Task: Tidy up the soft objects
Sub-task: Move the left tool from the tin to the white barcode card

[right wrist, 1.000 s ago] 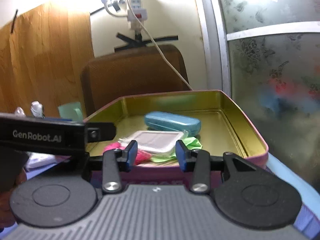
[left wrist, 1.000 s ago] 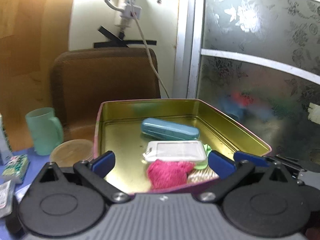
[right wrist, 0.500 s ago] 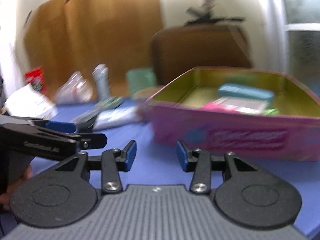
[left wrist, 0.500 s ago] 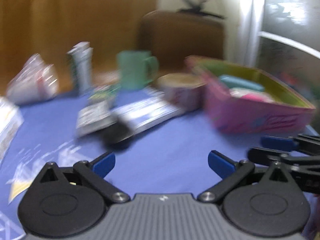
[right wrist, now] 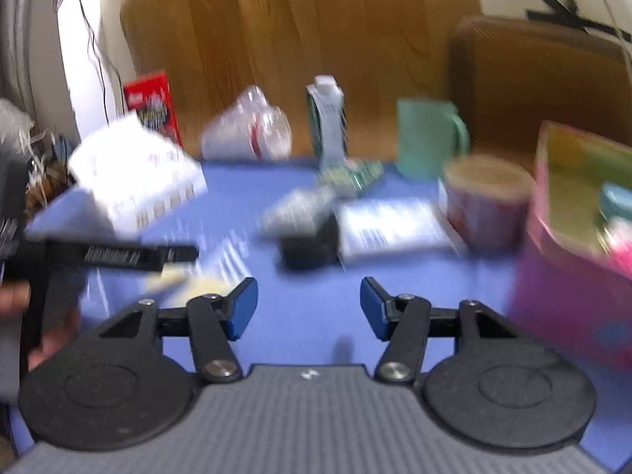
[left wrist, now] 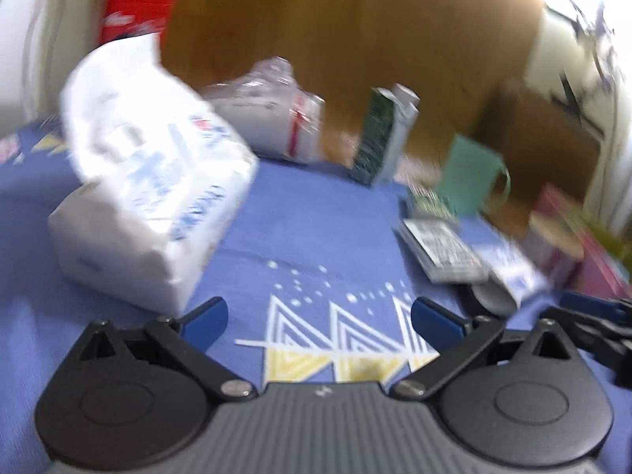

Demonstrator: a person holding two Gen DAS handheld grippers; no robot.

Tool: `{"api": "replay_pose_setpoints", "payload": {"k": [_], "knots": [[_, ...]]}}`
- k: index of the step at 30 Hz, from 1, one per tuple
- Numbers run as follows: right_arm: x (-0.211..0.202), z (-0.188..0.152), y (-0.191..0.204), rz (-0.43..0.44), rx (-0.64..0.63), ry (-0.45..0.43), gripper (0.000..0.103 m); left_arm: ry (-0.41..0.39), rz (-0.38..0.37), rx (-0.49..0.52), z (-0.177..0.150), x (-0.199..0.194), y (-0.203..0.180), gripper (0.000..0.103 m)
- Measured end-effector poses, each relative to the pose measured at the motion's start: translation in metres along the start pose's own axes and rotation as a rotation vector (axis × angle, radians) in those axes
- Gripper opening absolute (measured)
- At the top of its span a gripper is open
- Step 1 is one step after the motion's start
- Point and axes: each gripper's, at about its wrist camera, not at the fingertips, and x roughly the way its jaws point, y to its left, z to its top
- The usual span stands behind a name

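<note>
**Blue cloth, two empty grippers**

We see the left gripper [left wrist: 318, 318] spread wide over the blue tablecloth [left wrist: 316, 237], nothing between its fingers. Just beyond it to the left lies a white tissue pack [left wrist: 154, 197]. The right gripper [right wrist: 308, 306] is opening, also empty. At far right stands the pink tin [right wrist: 572, 276], soft things inside it, blurred.

Motion blur smears everything beside the green mug [right wrist: 428, 140]: the pink tin [right wrist: 572, 276] to its right is cut off by the frame edge, its contents indistinct, and package labels are unreadable.
</note>
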Motion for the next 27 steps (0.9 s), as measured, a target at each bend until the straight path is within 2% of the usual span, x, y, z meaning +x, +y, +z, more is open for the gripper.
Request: {"api": "replay_pose_setpoints", "payload": {"k": [3, 7, 8, 10, 12, 14, 17, 19, 21, 24, 26, 27], "knots": [[0.035, 0.018, 0.016, -0.031, -0.047, -0.007, 0.080, -0.039, 0.003, -0.073, 0.002, -0.005, 0.011, 0.103], [0.082, 0.027, 0.029, -0.084, -0.115, 0.047, 0.080, -0.057, -0.017, -0.107, 0.003, -0.007, 0.016, 0.103], [0.092, 0.028, 0.031, -0.097, -0.129, 0.067, 0.079, -0.061, -0.019, -0.107, 0.002, -0.008, 0.016, 0.103], [0.104, 0.027, 0.030, -0.113, -0.141, 0.098, 0.071, -0.072, -0.025, -0.108, 0.001, -0.011, 0.018, 0.103], [0.103, 0.027, 0.030, -0.108, -0.168, 0.094, 0.065, -0.076, -0.032, -0.114, 0.002, -0.008, 0.017, 0.103], [0.091, 0.024, 0.032, -0.054, -0.177, 0.095, 0.061, -0.079, -0.039, -0.123, 0.001, -0.009, 0.019, 0.103], [0.063, 0.011, 0.040, 0.057, -0.242, 0.096, 0.061, -0.091, -0.067, -0.138, 0.001, -0.012, 0.022, 0.103], [0.037, -0.005, 0.043, 0.154, -0.297, 0.108, 0.061, -0.101, -0.103, -0.136, 0.001, -0.014, 0.023, 0.103], [0.010, -0.023, 0.036, 0.225, -0.315, 0.157, 0.061, -0.089, -0.177, -0.114, 0.000, -0.015, 0.021, 0.103], [-0.033, -0.048, 0.016, 0.239, -0.312, 0.141, 0.060, -0.059, -0.276, -0.028, -0.002, -0.014, 0.007, 0.103], [-0.059, -0.062, -0.003, 0.163, -0.266, 0.122, 0.065, -0.020, -0.349, 0.039, -0.006, -0.014, -0.008, 0.103], [-0.069, -0.068, -0.012, 0.120, -0.241, 0.111, 0.071, 0.005, -0.383, 0.069, -0.009, -0.015, -0.018, 0.103]]}}
